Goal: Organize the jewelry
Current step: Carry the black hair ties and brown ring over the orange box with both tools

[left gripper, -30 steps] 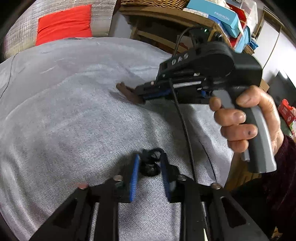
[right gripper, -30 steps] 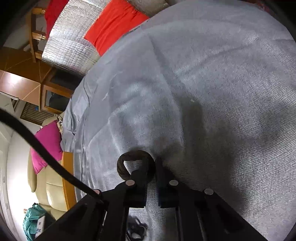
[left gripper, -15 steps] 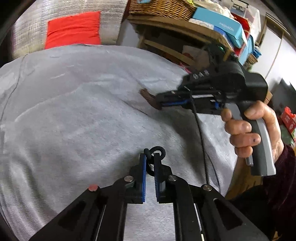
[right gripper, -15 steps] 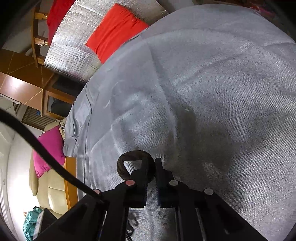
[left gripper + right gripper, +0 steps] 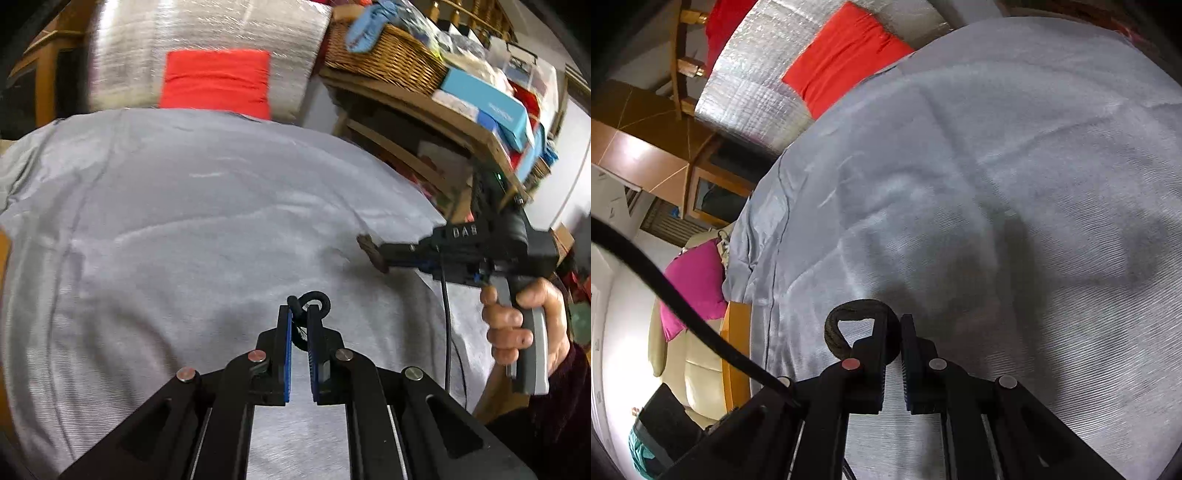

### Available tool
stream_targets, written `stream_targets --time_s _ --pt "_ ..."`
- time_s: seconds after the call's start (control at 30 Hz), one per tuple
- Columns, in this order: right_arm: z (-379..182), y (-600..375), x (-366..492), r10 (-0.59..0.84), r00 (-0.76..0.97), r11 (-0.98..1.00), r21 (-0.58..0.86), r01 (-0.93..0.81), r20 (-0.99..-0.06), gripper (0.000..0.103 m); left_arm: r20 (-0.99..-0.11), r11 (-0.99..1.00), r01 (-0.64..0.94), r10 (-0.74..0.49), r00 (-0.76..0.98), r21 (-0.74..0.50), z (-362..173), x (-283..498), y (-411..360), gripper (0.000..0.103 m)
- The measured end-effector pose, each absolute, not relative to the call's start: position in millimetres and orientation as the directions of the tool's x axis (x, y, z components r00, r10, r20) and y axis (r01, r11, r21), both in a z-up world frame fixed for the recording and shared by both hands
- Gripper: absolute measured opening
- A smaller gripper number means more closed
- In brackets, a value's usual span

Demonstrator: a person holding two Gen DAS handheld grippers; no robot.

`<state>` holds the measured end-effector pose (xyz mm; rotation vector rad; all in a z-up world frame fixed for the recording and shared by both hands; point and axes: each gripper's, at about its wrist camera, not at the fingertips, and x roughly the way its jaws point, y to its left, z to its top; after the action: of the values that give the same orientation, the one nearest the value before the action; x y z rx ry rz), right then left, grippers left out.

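Above grey woven cloth [image 5: 184, 229], left tongs [image 5: 299, 314] pinch black rings [image 5: 314, 299]; right tongs [image 5: 894, 328] clamp braided brown ring [image 5: 836, 332].

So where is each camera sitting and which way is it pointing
Left wrist: on the left hand-held gripper, looking forward over the grey cloth; its fingers pinch a black ring, and the right hand shows.
Right wrist: on the right hand-held gripper, looking down across the cloth; it pinches a brown band.
Shared: cloth, red cushion, brown band.
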<state>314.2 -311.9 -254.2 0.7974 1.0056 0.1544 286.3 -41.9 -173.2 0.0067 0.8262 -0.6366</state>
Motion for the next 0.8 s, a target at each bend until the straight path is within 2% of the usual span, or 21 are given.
stream_targets --time_s 0.27,0.6,0.8 --pt "-242.5 -244.0 323.8 0.512 0.538 0.738 0.664 0.122 -0.669 0.008 -0.640 0.858 0.453 -0.491 0.591 -0.241 -152.6 289.0 18.7 0.008" --pt "-214.5 -152.5 324.4 0.552 0.548 0.764 0.644 -0.032 -0.629 0.008 -0.531 0.900 0.317 -0.432 0.729 -0.297 -120.9 282.5 121.9 0.008" --pt "-190.6 -76.7 354.0 0.572 0.511 0.786 0.607 -0.119 -0.641 0.008 -0.508 0.924 0.160 -0.329 0.796 -0.348 -121.6 279.3 200.9 0.008"
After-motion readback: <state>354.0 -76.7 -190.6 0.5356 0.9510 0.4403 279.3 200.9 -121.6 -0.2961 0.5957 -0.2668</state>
